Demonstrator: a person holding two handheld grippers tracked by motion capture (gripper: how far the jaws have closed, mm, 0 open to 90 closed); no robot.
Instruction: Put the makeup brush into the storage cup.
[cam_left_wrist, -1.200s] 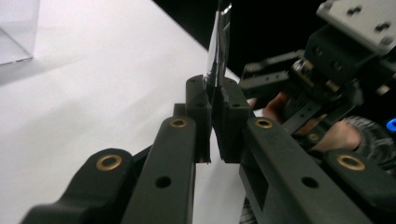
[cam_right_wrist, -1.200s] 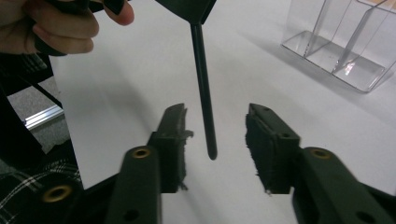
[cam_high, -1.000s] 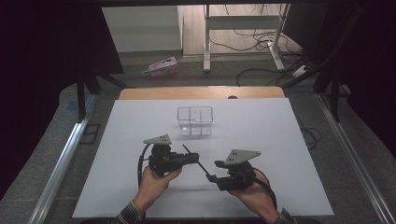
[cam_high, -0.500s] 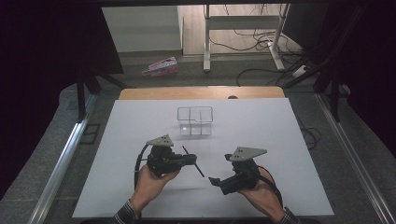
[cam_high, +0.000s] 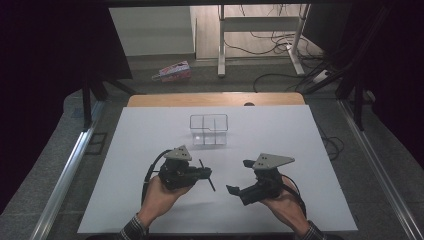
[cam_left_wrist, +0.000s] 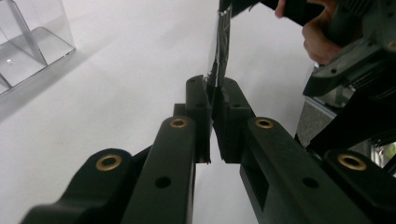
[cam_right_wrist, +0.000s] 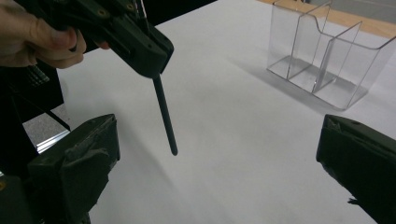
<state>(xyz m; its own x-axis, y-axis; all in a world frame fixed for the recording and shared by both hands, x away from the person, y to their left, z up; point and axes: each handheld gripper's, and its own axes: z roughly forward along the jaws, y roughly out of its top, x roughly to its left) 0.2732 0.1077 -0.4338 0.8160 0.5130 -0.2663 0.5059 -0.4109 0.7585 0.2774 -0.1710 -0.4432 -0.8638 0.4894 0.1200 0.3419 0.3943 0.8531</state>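
One slim, matte black stick (cam_high: 206, 174) sat clamped in the left tool (cam_high: 204, 174), near the clear plastic three-compartment organizer (cam_high: 208, 129) on the smooth white counter (cam_high: 300, 135). The right tool (cam_high: 239, 176) gaped wide, holding nothing.

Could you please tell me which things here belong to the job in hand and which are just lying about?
In the job: black stick, clamped in the left gripper; open right gripper; clear divided box.
Lying about: pink packet, cables on the floor.
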